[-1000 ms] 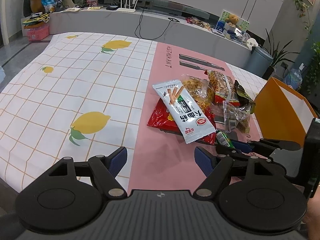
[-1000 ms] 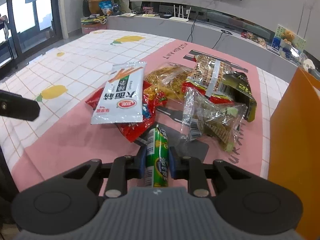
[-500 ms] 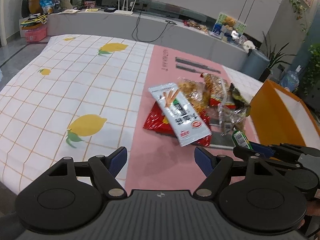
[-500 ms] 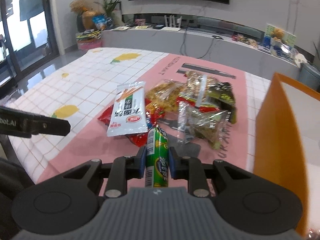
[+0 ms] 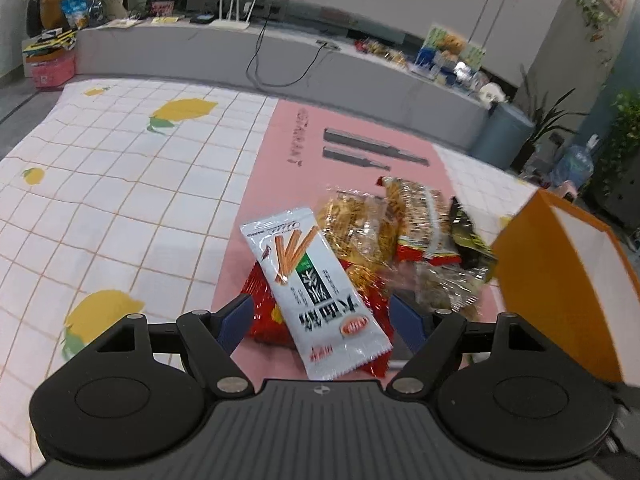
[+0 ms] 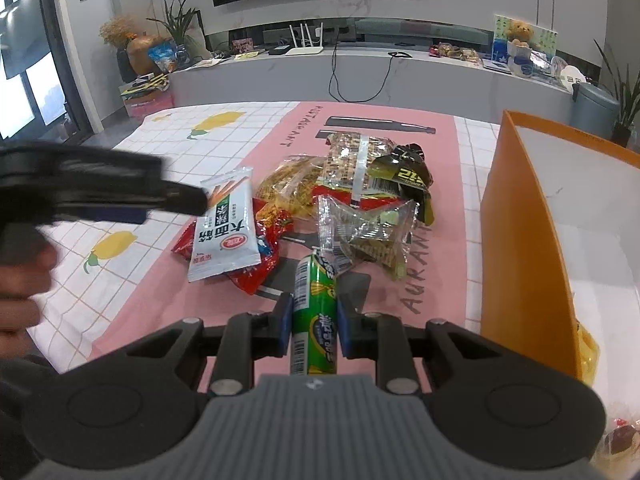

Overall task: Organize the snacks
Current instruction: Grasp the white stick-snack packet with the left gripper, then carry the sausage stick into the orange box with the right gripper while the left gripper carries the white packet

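Note:
A pile of snack packets lies on the pink mat [image 5: 280,184]. On top is a white packet [image 5: 316,292] over a red packet [image 5: 260,312]; behind are a golden packet [image 5: 360,232], a red-striped one [image 5: 424,216] and a clear one [image 6: 364,232]. My left gripper [image 5: 320,316] is open, its jaws on either side of the white packet's near end. My right gripper [image 6: 311,314] is shut on a green stick snack [image 6: 314,312], held above the mat left of the orange box [image 6: 516,248]. The left gripper shows blurred in the right wrist view [image 6: 100,188].
The table has a white lemon-print cloth [image 5: 100,184]. The orange box [image 5: 560,280] stands open at the right with snacks inside [image 6: 588,344]. A grey bench [image 5: 280,56] with clutter runs behind the table.
My left gripper has moved right and forward to the white packet. My right gripper has lifted the green stick snack and drawn back toward the orange box.

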Available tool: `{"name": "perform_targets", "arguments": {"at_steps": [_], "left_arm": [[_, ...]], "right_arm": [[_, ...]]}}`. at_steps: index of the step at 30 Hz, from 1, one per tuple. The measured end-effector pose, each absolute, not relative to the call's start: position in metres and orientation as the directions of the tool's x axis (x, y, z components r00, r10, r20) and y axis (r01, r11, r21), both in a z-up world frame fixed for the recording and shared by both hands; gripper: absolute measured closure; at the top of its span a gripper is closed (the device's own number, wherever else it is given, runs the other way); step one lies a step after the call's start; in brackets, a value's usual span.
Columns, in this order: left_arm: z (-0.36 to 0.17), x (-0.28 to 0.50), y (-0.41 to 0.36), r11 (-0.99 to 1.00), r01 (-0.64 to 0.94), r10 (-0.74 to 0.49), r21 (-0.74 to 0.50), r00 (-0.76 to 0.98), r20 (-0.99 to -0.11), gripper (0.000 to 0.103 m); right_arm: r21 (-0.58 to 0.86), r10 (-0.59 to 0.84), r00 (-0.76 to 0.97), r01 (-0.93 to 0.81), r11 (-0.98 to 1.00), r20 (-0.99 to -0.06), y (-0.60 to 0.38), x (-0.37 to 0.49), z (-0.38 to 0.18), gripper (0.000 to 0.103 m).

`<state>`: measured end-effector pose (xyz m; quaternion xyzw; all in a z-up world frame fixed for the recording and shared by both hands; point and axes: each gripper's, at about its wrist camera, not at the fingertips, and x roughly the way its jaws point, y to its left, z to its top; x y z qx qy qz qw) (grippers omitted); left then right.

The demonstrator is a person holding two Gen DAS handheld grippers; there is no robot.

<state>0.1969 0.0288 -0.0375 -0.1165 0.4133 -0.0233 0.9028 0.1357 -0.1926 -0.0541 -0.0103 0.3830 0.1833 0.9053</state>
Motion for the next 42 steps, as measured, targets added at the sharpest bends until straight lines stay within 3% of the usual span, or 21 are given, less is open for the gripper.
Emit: {"name": "perform_targets", "arguments": {"at_steps": [13,16,17,20,26,33,42], "left_arm": [[-0.075,0.244,0.014,0.978,-0.117,-0.072,-0.171,0.582,-0.810,0.014],[-0.073,0.242,0.016,0.970,-0.134,-0.086,-0.205,0.597,-0.798,0.026],[-0.072,0.240,0.017,0.968,-0.138,-0.086,-0.209,0.602,-0.794,0.036],[-0.069,0.239,0.020,0.967,-0.131,-0.097,-0.218,0.604,-0.791,0.042],[-0.064,0.233,0.024,0.966,-0.111,-0.117,-0.233,0.617,-0.778,0.044],[-0.041,0.205,0.023,0.990,-0.059,-0.057,-0.130,0.673,-0.737,0.044],[0.010,0.185,0.025,0.985,0.005,-0.114,-0.171,0.766,-0.633,0.044]], "right_arm": [[0.177,0.368,0.621,-0.348,0.921,-0.692,-0.194,0.139,-0.054,0.082],[0.172,0.369,0.627,-0.353,0.920,-0.686,-0.193,0.137,-0.053,0.082],[0.171,0.369,0.628,-0.354,0.920,-0.685,-0.193,0.137,-0.053,0.082],[0.171,0.369,0.630,-0.354,0.920,-0.683,-0.193,0.136,-0.052,0.082],[0.168,0.371,0.643,-0.355,0.920,-0.670,-0.194,0.133,-0.048,0.082],[0.177,0.390,0.661,-0.367,0.913,-0.641,-0.196,0.129,-0.040,0.082],[0.211,0.405,0.758,-0.347,0.914,-0.511,-0.213,0.111,0.009,0.082]]}}
